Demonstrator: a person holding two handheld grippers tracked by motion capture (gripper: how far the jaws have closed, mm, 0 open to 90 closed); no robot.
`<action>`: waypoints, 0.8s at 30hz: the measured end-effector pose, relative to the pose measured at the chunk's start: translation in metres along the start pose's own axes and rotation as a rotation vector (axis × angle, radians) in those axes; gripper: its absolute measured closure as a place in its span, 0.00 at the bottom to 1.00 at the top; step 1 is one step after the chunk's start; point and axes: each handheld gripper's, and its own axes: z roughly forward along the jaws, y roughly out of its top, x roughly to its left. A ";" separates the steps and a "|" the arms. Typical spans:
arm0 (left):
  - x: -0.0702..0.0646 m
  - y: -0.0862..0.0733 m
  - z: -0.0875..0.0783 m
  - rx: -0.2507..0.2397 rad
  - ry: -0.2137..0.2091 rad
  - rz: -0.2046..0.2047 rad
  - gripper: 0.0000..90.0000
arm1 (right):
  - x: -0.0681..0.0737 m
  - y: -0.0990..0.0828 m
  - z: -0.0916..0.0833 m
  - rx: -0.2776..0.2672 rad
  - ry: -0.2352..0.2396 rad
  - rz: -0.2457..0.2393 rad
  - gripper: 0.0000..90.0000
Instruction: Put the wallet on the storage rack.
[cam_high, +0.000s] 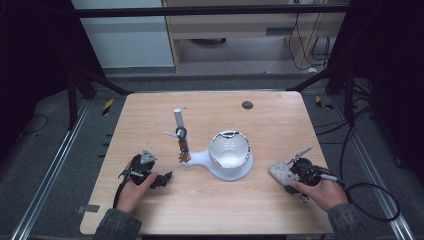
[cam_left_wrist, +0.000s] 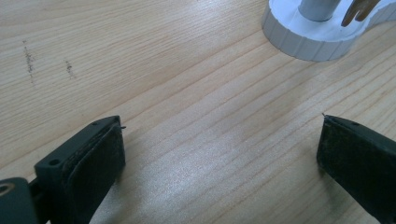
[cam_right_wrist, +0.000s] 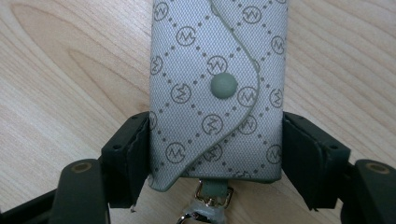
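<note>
A grey key pouch (cam_right_wrist: 219, 60) with a diamond pattern and a snap button lies flat on the wooden table (cam_high: 260, 125) at the right. My right gripper (cam_right_wrist: 215, 123) is shut on its lower end, one pad against each side, and a metal clasp (cam_right_wrist: 210, 200) sticks out below. From above, the pouch (cam_high: 280, 172) shows just left of the right gripper (cam_high: 292, 175). My left gripper (cam_high: 162, 179) rests on the table at the left, open, with bare wood between its jaws (cam_left_wrist: 222, 128).
A white stand (cam_high: 200, 159) sits mid-table with an upright post (cam_high: 178, 120), a small brown item (cam_high: 183, 147) hanging from it, and a white bowl (cam_high: 229, 149). Its base (cam_left_wrist: 303, 39) lies ahead of the left gripper. A dark round spot (cam_high: 247, 105) marks the far side.
</note>
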 end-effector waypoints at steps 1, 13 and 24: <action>0.000 0.000 0.000 0.000 0.000 0.000 0.00 | 0.001 0.000 -0.001 0.001 -0.001 0.000 0.33; 0.000 0.000 0.000 -0.002 -0.001 0.000 0.00 | 0.004 0.004 -0.012 0.006 -0.014 -0.036 0.33; 0.000 0.000 0.000 -0.001 0.000 0.000 0.00 | 0.005 0.007 -0.025 0.010 -0.041 -0.079 0.34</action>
